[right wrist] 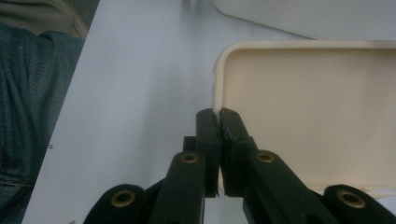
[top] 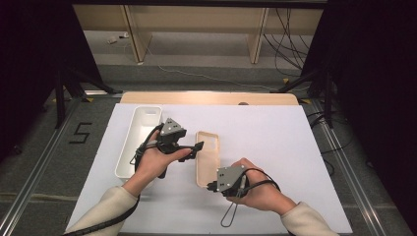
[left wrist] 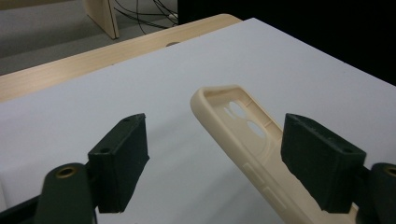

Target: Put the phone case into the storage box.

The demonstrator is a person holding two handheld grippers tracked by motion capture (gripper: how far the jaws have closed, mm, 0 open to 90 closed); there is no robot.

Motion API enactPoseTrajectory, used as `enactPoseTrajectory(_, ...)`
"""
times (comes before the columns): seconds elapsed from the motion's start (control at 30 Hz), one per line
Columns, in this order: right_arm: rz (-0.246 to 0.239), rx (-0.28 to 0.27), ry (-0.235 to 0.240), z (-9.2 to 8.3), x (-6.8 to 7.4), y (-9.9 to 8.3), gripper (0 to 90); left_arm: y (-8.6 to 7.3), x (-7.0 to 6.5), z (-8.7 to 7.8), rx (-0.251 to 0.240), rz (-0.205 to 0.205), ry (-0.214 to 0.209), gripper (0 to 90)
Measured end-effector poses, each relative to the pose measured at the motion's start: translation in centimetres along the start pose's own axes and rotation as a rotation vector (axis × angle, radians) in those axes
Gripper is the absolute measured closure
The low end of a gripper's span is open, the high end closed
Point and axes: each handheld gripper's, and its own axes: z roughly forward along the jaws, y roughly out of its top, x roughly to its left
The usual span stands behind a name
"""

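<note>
In the high view, a cream phone case (top: 207,157) is seen lying on the white sheet (top: 275,142) near the table's middle, hollow side up. Its long axis runs away from the person, with the camera cutout end farthest off. A white tray (top: 139,139) lies well to its left. The right gripper (top: 210,187) is pressed onto the case's near edge, while the left gripper (top: 195,148) is held at its left rim.

In the left gripper view, the jaws are seen spread, with the case's side wall just beside one pad (left wrist: 322,161); contact cannot be told. Two round lens openings are shown.

In the right gripper view, the case's rim is pinched between closed jaws. A "5" (top: 80,132) is marked on the floor.
</note>
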Motion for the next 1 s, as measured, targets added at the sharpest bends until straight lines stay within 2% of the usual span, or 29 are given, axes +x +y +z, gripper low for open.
enactPoseTrajectory(0.27, -0.005, 0.006, -0.004, 0.08, 0.03, 0.05, 88.3, 0.10, 0.32, 0.47, 0.018, -0.038, 0.003, 31.9)
enactPoseTrajectory(0.67, -0.015, 0.005, -0.007, 0.17, 0.02, 0.11, 88.3, 0.11, 0.42, 0.82, 0.033, -0.079, -0.032, 46.2)
enactPoseTrajectory(1.0, -0.019, 0.010, -0.008, 0.24, 0.10, 0.16, 88.3, 0.06, 0.41, 1.01, 0.040, -0.107, -0.051, 53.7)
